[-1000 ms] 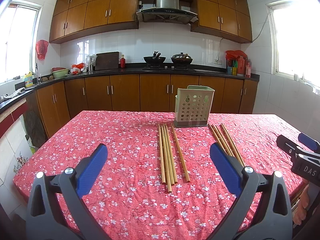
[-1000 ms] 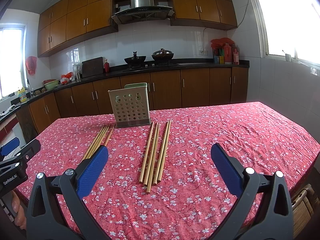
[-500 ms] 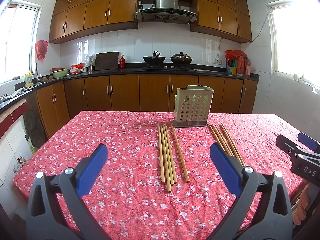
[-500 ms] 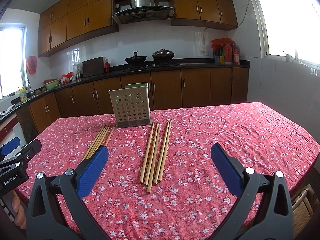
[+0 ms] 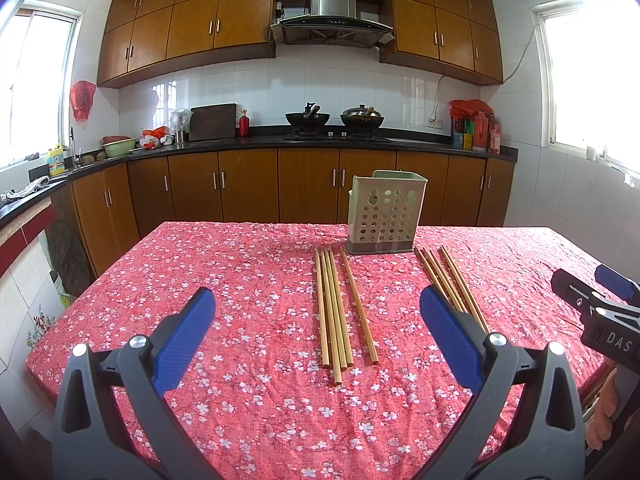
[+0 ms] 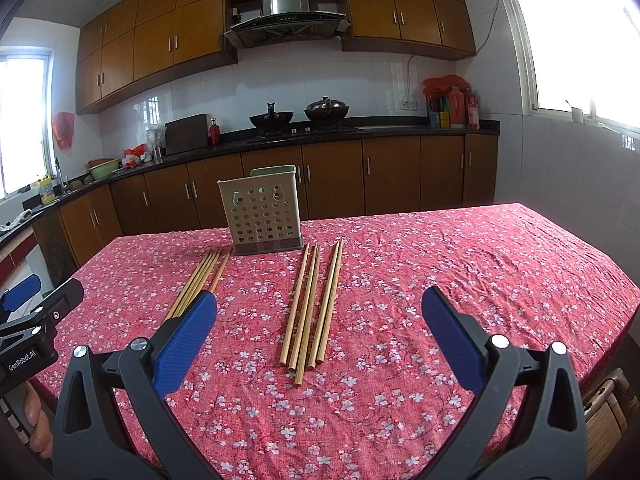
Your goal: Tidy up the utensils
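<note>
While each gripper gapes empty above the bench, its finger hides the far chopstick bundle's near ends.

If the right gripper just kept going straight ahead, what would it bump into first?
Probably the right bunch of chopsticks lying on the tablecloth: they sit between the open right gripper fingers. Beyond stands the utensil holder. Depth is uncertain.
</note>
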Available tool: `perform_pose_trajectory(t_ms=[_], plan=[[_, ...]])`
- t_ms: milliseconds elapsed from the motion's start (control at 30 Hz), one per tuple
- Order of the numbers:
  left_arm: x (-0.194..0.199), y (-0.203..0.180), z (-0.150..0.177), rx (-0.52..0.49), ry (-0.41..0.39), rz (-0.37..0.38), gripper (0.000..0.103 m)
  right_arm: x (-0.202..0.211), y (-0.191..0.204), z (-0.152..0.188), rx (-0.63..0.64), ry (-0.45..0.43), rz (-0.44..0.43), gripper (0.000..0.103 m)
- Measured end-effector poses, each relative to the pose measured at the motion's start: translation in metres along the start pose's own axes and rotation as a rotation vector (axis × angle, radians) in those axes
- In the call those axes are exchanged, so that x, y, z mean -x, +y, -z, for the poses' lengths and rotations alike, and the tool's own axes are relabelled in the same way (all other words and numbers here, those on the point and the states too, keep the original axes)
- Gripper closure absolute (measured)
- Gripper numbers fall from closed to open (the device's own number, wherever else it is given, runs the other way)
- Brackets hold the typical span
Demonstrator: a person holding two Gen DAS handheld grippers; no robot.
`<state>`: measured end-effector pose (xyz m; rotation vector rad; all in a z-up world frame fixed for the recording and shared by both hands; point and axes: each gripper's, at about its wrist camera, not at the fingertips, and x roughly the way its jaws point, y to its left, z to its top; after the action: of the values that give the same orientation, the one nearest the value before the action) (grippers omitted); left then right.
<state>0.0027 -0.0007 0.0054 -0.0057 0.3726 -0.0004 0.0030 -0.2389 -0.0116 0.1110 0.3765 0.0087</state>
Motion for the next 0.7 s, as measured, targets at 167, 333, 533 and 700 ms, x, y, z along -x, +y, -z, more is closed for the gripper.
perform_pose_trajectory(t_ms=[167,333,533,700], plan=[[-0.0001,-0.0002,-0.0011,0.000,0.000,0.000,0.004,0.0003,-0.0004,-0.0001,0.000,0.000,0.000,0.002],[-0.0002,-0.0003,-0.0022,0.000,0.000,0.000,0.004,0.0005,-0.0009,-0.0003,-0.001,0.000,0.000,0.002],[-0.0003,-0.0006,-0.0035,0.000,0.001,0.000,0.004,0.0005,-0.0005,-0.0001,0.000,0.001,0.000,0.002],[-0.0004,-0.0007,-0.0046,0.000,0.001,0.000,0.004,0.0003,-0.0002,0.0001,-0.001,0.001,0.000,0.002]])
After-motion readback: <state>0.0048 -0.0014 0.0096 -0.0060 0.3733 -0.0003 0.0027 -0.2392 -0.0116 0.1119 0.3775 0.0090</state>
